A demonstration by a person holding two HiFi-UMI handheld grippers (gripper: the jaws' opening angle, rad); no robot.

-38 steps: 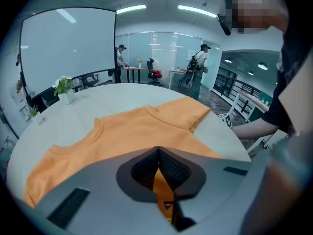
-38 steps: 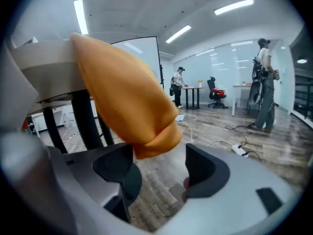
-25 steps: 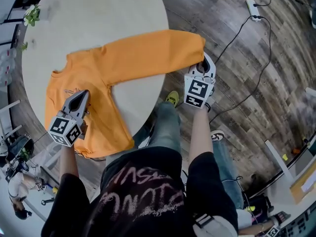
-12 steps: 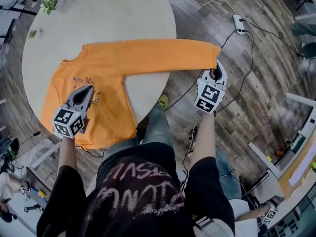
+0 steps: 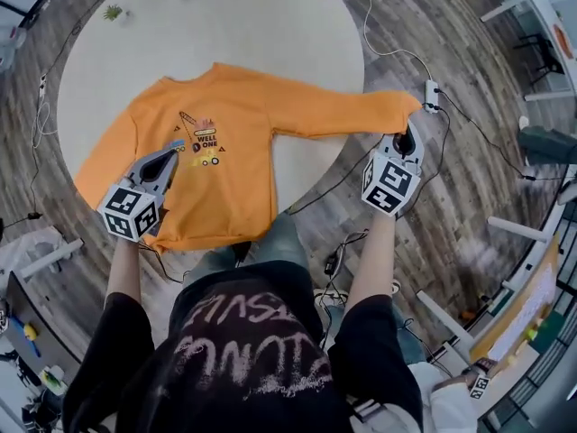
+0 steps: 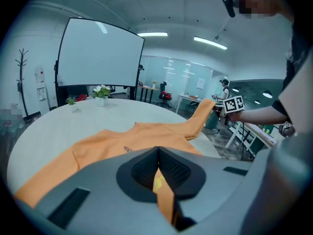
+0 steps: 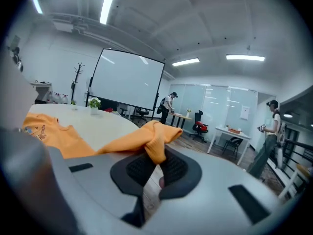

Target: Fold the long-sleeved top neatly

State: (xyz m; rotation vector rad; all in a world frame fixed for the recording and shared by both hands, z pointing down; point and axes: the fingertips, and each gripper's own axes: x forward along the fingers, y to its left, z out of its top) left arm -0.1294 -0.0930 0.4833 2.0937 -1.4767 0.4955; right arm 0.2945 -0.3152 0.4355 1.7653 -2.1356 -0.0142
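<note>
One orange long-sleeved top (image 5: 236, 183) lies front up on the round white table (image 5: 270, 25); its collar points away from the person and its hem toward them, with the sleeves running left to right. The left gripper (image 5: 169, 159) is closed, pinching body cloth beside the print; the right gripper (image 5: 407, 135) is clamped on one cuff, out past the table edge. The chest print reads "WELL", with "ONE" beneath.

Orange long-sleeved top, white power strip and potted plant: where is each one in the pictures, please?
orange long-sleeved top (image 5: 236, 188): head view, plain fabric at the lower front.
white power strip (image 5: 432, 95): head view, middle of its body.
potted plant (image 6: 101, 90): left gripper view, its leaves.
</note>
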